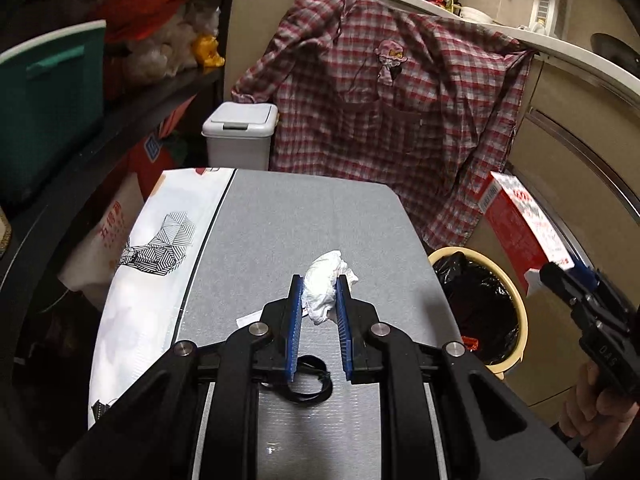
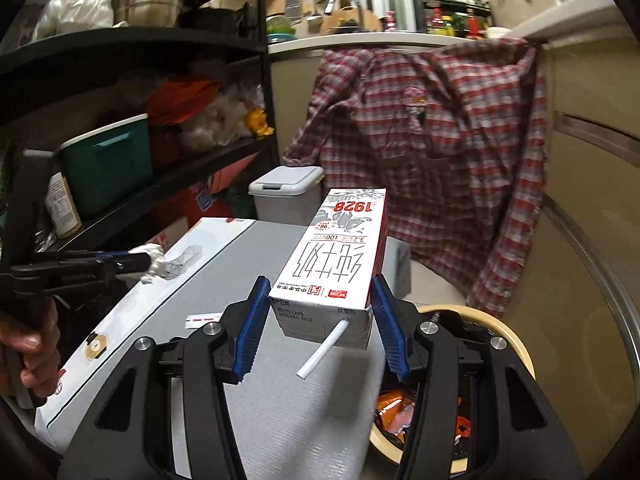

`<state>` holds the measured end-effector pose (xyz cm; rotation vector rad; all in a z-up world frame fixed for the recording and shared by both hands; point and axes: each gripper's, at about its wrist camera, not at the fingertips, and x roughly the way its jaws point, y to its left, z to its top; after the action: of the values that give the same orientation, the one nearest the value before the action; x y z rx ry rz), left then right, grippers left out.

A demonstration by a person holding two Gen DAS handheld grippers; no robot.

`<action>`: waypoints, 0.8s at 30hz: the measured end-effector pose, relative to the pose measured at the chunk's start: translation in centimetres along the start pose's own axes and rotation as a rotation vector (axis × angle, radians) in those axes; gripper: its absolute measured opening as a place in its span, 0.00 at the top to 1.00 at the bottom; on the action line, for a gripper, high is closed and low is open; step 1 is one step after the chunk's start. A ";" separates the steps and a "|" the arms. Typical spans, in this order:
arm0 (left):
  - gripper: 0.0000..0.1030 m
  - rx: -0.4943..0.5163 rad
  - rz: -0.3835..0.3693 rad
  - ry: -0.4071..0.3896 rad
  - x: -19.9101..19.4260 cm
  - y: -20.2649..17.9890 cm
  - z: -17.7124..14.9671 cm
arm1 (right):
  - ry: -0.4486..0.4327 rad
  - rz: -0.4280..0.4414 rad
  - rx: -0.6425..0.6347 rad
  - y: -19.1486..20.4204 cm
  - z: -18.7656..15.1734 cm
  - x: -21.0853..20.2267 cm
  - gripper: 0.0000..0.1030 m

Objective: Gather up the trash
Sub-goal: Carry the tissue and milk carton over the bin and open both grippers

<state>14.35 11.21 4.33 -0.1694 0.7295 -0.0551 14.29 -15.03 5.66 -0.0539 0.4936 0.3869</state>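
Kitchen clutter is surrounding a grey table [image 1: 320,224], with dark shelving at 9 o'clock and a plaid shirt [image 1: 400,100] hanging at 12 o'clock. At the table's 3 o'clock edge a yellow-rimmed bin [image 1: 516,304] with a black liner is standing open. The left gripper [image 1: 319,300] is pinching a crumpled tissue [image 1: 326,284] between nearly closed jaws, above the table. The right gripper [image 2: 320,320] is clamping a milk carton [image 2: 340,256] at half opening, with its straw [image 2: 324,354] protruding toward 7 o'clock.

Risks: the carton is sitting skewed in the pads and may be slipping; the loose straw could be dropping outside the bin; releasing the tissue too early would be landing it on the table.
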 end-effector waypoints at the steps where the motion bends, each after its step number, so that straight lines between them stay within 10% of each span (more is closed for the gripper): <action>1: 0.84 0.001 0.004 -0.005 -0.1 -0.3 0.0 | 0.000 -0.004 0.010 -0.5 -0.3 -0.1 0.50; 24: 0.84 0.041 -0.003 -0.059 1.8 -8.1 0.9 | -0.010 -0.144 0.122 -11.0 -2.7 -2.3 0.50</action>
<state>16.39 3.15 5.17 -0.1323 0.6685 -0.0681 15.31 -26.38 3.87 0.0301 0.4991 0.2153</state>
